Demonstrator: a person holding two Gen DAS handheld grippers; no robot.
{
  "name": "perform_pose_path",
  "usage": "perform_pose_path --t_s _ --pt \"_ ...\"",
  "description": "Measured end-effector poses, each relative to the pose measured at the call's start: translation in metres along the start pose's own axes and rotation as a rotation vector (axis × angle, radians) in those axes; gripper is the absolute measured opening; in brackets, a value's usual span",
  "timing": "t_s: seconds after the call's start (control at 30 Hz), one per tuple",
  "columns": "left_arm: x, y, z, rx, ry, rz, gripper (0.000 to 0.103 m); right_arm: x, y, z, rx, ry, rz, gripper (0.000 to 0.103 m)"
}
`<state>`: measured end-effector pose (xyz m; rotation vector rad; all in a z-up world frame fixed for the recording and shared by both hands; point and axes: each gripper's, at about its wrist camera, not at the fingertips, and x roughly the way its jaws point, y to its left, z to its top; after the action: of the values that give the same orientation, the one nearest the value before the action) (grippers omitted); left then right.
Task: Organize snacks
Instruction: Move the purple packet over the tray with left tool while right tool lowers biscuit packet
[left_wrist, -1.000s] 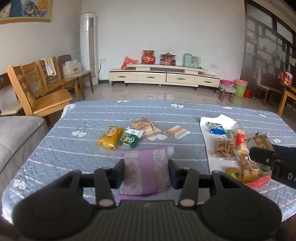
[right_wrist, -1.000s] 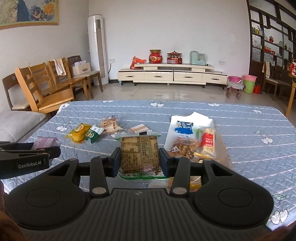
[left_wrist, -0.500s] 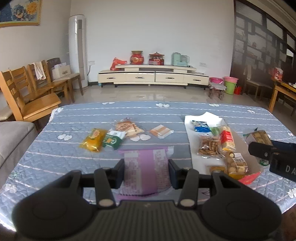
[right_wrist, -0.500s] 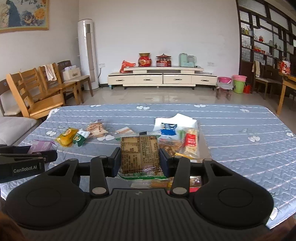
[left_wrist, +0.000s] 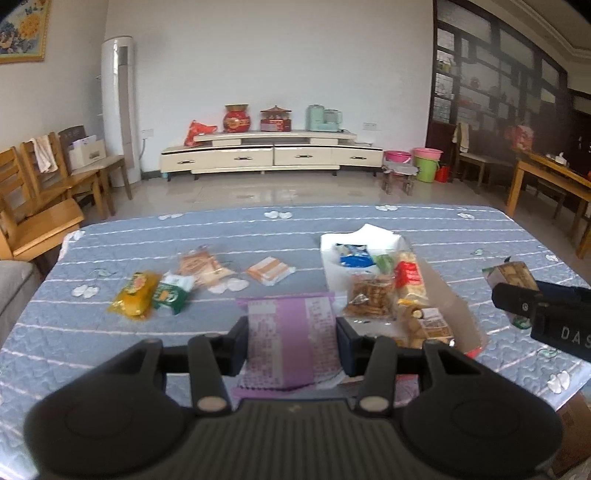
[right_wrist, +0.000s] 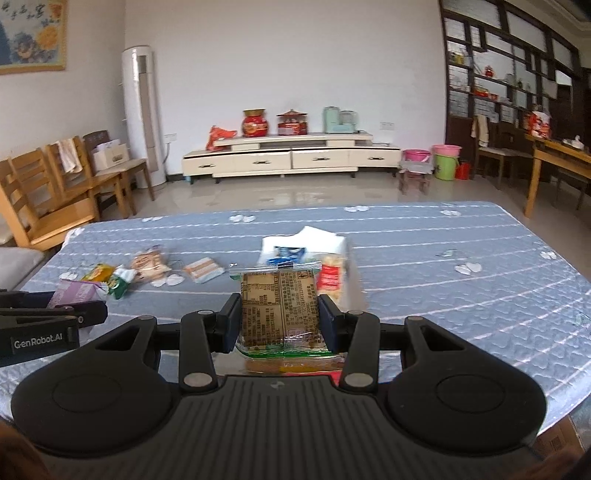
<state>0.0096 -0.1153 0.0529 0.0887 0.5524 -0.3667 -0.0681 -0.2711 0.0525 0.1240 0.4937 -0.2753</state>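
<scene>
Above the table's (left_wrist: 258, 221) near edge, the left gripper (left_wrist: 291, 343) clenched a purple packet (left_wrist: 291, 332) and the right gripper (right_wrist: 279, 321) a brown packet (right_wrist: 279, 310), both mid-carry and seemingly next needing set-down among the sorted snacks.

At the lower centre of the left wrist view, the purple packet (left_wrist: 291, 341) is cut off below by the left gripper (left_wrist: 291, 343), and its print is too blurred to read. At the right edge, the right gripper (left_wrist: 546, 314) runs out of frame, hiding most of the brown packet (left_wrist: 511, 272). In the right wrist view, that packet (right_wrist: 279, 309) covers most of the white tray (right_wrist: 325, 236).

"GenRobot.AI" on left tongs (right_wrist: 88, 314)
</scene>
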Motion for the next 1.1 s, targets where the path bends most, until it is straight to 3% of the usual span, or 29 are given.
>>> perform_pose_path --t_s 0.47,1.1 --pt "0.019 -0.036 0.013 0.053 -0.011 -0.057 0.046 -0.003 -0.028 -0.001 0.049 -0.003 -0.06 0.053" --pt "0.051 -0.06 0.016 0.071 0.023 -0.095 0.046 0.017 -0.035 0.0 0.077 0.036 -0.058 0.053"
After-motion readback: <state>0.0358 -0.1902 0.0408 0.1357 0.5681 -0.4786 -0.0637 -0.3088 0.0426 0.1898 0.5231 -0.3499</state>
